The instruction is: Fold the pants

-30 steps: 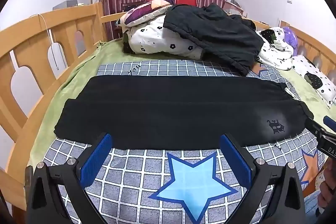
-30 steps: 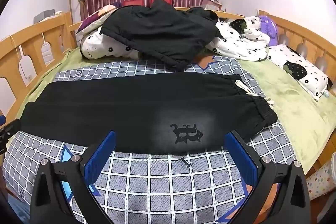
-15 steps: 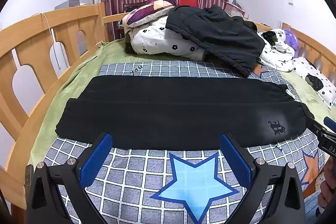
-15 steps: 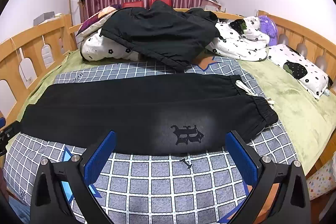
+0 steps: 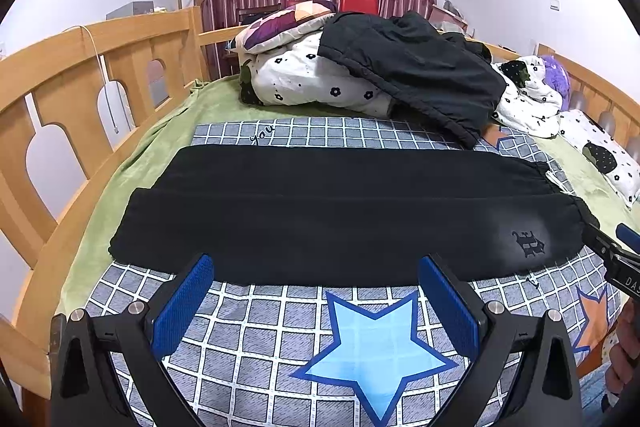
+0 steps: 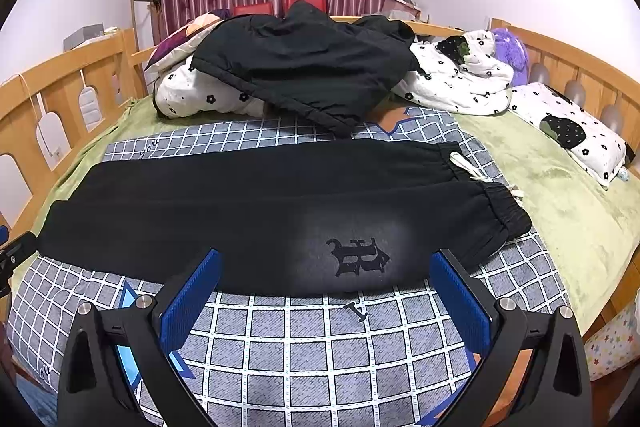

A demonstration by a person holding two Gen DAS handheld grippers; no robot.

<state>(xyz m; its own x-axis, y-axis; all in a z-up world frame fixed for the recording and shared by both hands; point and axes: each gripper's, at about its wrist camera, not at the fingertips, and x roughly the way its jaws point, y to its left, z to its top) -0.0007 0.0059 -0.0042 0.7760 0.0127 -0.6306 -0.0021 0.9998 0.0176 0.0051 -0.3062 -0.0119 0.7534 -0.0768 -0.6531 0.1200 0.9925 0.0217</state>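
While the black pants [image 5: 344,215] lie stretched flat across the middle of both frames on the checked blanket [image 5: 360,339], one leg laid over the other with the waistband [image 6: 504,211] at right and the cuffs at left, neither of my tongs has touched them. My left tongs [image 5: 316,303] at the bottom of the frame are spread wide and empty, just short of the near edge of the cloth, and my right tongs [image 6: 326,301] are equally spread and empty below the printed logo [image 6: 358,255]. The risk I see is pinching only the top layer, so the lower leg stays behind and the fold comes apart. I might also catch the blanket together with the pants, since the edge lies flush on it. The white drawstring [image 6: 466,165] trails loose at right and may stick out of the fold. Uneven lifting from my two hands would skew the crease.
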